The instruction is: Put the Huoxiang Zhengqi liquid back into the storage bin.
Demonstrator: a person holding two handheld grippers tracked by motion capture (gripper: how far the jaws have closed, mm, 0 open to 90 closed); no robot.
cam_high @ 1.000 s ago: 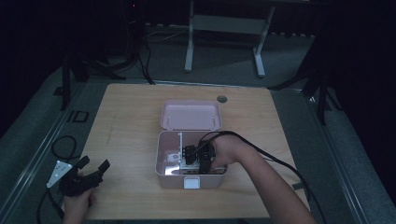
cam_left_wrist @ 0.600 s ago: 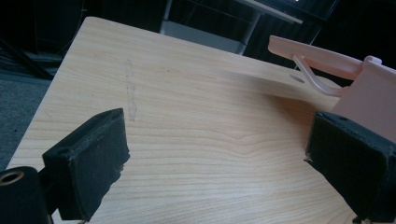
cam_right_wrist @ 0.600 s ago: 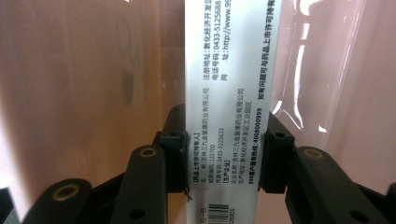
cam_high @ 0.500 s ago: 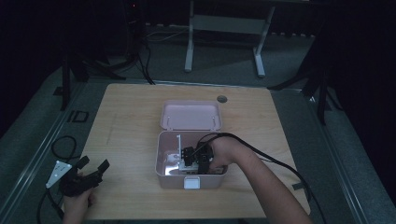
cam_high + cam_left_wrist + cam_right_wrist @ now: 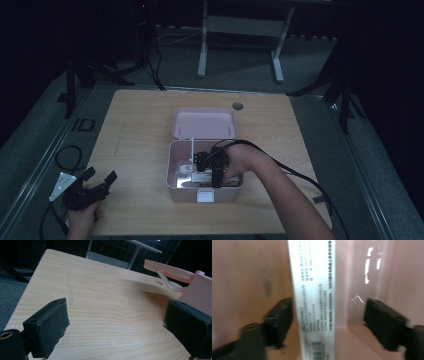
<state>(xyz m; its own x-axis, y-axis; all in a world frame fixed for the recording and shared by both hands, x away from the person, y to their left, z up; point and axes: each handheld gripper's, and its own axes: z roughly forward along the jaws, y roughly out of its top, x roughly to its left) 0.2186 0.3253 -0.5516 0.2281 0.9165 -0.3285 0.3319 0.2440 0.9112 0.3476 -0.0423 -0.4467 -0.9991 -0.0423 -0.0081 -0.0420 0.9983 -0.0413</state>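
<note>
A pink plastic box (image 5: 172, 186) stands open at the table's middle, its lid (image 5: 204, 123) tipped back. My right gripper (image 5: 209, 167) reaches down inside it. A white printed carton (image 5: 314, 302) with a barcode stands upright between the spread jaws of the right gripper (image 5: 329, 315). The left jaw is at the carton's edge, and the right jaw stands well apart from it. At the table's front left corner my left gripper (image 5: 97, 179) rests open, held by a hand. The left gripper (image 5: 117, 315) holds nothing, and the box wall (image 5: 197, 292) and raised lid (image 5: 170, 270) lie to its right.
The wooden table (image 5: 135, 130) has a round cable hole (image 5: 237, 106) at its back edge. Black cables trail from both grippers. A metal stand (image 5: 240, 30) is on the floor behind the table. The room is dim.
My right gripper has shifted only slightly inside the box. The left gripper has stayed put.
</note>
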